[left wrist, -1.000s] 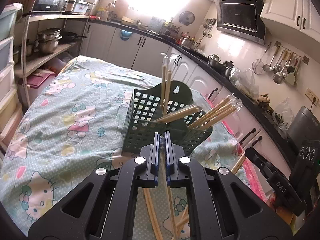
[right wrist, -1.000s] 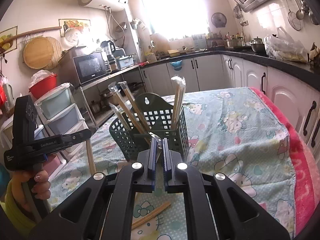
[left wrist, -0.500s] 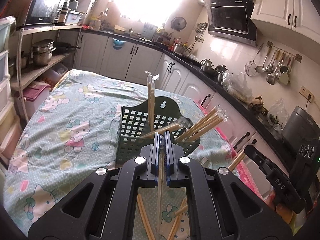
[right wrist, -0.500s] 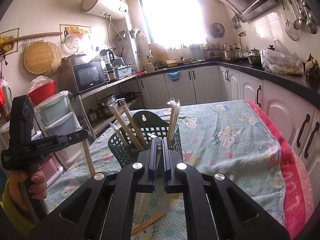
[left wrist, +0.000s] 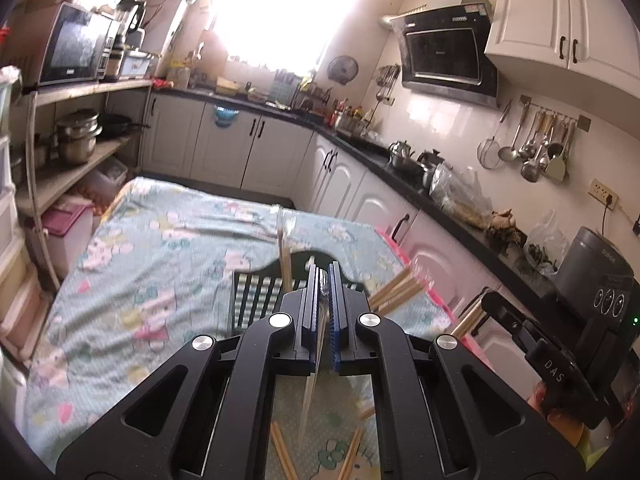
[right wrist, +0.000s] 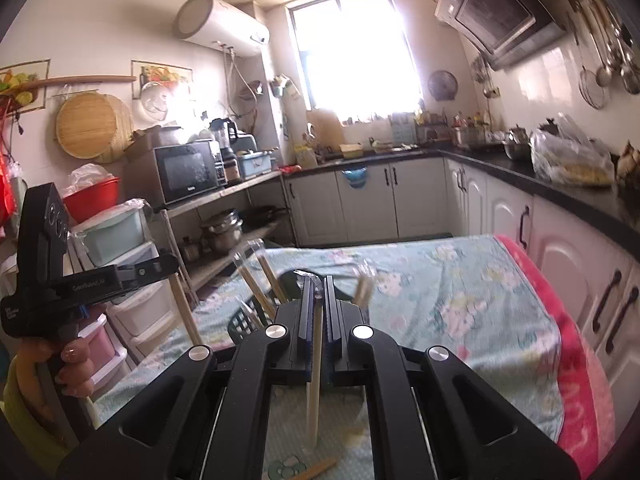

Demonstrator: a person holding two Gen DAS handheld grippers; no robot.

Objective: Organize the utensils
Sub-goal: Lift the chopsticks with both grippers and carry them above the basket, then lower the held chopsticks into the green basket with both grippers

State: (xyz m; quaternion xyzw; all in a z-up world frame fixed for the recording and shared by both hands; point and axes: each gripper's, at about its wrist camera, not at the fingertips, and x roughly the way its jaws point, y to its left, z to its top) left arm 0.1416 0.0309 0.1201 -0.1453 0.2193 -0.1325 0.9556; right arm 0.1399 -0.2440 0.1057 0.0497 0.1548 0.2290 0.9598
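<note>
Wooden chopsticks are pinched in both claws, one packet each. The left gripper [left wrist: 324,280] has its jaws pressed together on a clear-wrapped pair [left wrist: 311,380] that hangs down between the pads and tapers toward the table below. The right gripper [right wrist: 318,284] likewise clamps a pale pair [right wrist: 315,376], which drops straight down from between its pads, its lower end just above the cloth.

Just beyond both claws stands the green basket [left wrist: 256,300], mostly hidden behind the fingers. More wrapped chopsticks [left wrist: 394,286] poke up and lean out of it, one bundle upright near the left claw's tip, others fanned to the side. The basket sits on a table covered in a pale blue cartoon-print cloth [left wrist: 160,264].

Loose chopsticks [left wrist: 282,452] lie flat on the cloth under the left claw, well below the held pair. From the right wrist view, a hand [right wrist: 72,364] grips the left gripper's handle off to the side, with a chopstick hanging from it.
</note>
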